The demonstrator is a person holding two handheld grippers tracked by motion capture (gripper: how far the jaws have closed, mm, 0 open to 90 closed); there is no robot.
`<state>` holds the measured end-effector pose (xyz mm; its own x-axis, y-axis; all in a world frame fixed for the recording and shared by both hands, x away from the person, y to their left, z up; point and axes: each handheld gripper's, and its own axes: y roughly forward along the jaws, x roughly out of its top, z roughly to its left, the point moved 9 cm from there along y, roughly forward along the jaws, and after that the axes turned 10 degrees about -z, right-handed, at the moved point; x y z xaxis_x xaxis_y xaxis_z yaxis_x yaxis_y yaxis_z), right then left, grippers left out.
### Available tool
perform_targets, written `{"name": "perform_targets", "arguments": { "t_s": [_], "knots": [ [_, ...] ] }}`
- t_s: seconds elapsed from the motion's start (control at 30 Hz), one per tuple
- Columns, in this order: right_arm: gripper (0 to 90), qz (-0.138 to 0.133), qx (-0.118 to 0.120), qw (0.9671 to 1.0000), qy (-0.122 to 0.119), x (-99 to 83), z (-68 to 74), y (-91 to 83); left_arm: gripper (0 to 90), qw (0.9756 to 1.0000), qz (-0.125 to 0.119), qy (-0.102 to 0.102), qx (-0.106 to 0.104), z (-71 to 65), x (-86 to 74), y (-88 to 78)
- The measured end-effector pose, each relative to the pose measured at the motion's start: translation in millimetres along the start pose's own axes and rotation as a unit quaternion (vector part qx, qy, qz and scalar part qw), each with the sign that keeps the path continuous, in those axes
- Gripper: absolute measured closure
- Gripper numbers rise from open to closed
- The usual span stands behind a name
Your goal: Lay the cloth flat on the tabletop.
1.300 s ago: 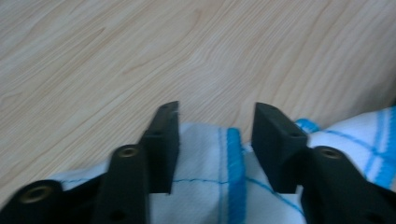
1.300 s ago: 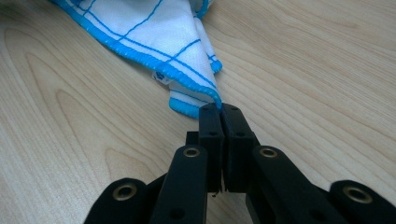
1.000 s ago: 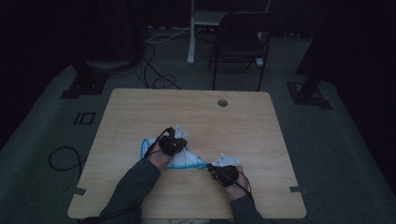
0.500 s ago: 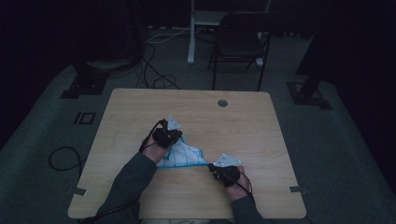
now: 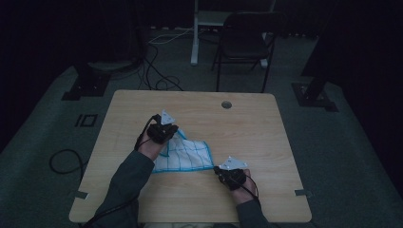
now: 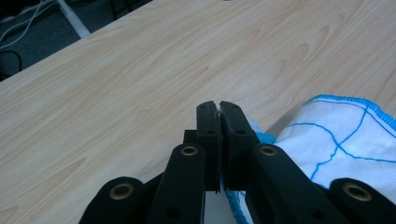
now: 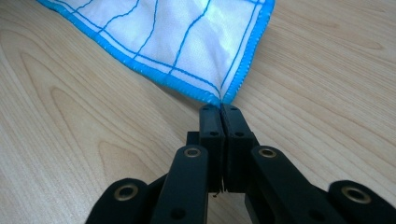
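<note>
Up and away from the person goes the left gripper [image 5: 167,134], spreading the cloth [image 5: 186,154] toward the right gripper [image 5: 219,170]. Left gripper view: jaws pinch the cloth, which hangs right. Right gripper view: jaws pinch a cloth corner [image 7: 220,99], cloth ahead.

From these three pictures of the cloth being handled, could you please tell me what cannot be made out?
- Left gripper view: the part of the cloth pinched in the left gripper is hidden by its shut jaws.
- Right gripper view: the cloth runs off the top edge; its pinched corner sits inside the right gripper.
- High view: the hand and left gripper cover the cloth's far corner; the dim light hides the jaws.
- High view: the small round thing near the table's far edge is too small to identify.
</note>
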<state>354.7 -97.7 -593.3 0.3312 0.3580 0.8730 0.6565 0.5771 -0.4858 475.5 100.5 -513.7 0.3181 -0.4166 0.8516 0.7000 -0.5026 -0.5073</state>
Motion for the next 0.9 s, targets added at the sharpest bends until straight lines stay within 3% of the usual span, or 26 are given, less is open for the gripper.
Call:
{"name": "perform_targets", "arguments": {
  "t_s": [0.9],
  "knots": [
    [89.3, -0.001, -0.027, 0.9995, 0.019, -2.6, -19.5, -13.7, 88.1, 0.9988, -0.003, -0.031, 0.039, 40.8, -3.6, -16.0]
  ]
}}
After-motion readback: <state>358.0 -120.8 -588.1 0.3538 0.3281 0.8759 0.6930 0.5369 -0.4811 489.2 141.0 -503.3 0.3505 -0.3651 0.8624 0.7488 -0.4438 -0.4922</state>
